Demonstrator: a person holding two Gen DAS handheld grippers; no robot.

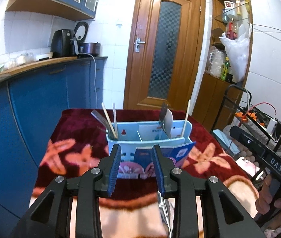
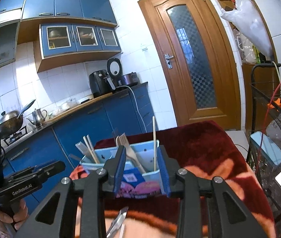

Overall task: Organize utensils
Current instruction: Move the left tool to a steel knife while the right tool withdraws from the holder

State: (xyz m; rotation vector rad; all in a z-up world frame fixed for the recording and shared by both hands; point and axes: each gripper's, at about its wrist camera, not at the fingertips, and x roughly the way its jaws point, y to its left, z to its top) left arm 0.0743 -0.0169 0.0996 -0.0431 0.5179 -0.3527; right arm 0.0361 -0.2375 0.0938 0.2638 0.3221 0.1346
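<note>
- A light-blue utensil caddy [image 1: 149, 138] stands on a counter draped in a dark red floral blanket [image 1: 76, 138], its compartments divided.
- Left compartment: chopsticks [image 1: 110, 119] and a metal utensil; right: a wooden fork [image 2: 129, 150], a pale spoon [image 1: 168, 122], one chopstick [image 2: 154, 138].
- Left tongs [image 1: 136, 170] and right tongs [image 2: 142, 170] hover spread before the caddy, pinching nothing.
- A metal utensil [image 2: 118, 221] lies on the blanket below.

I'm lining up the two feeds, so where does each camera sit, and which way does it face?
Left wrist: behind the open left gripper, facing the caddy and door; the right gripper and its hand show at right.
Right wrist: behind the open right gripper, facing the caddy from its right; the left gripper shows at left.
Both share the caddy, blanket, door and counter.
</note>
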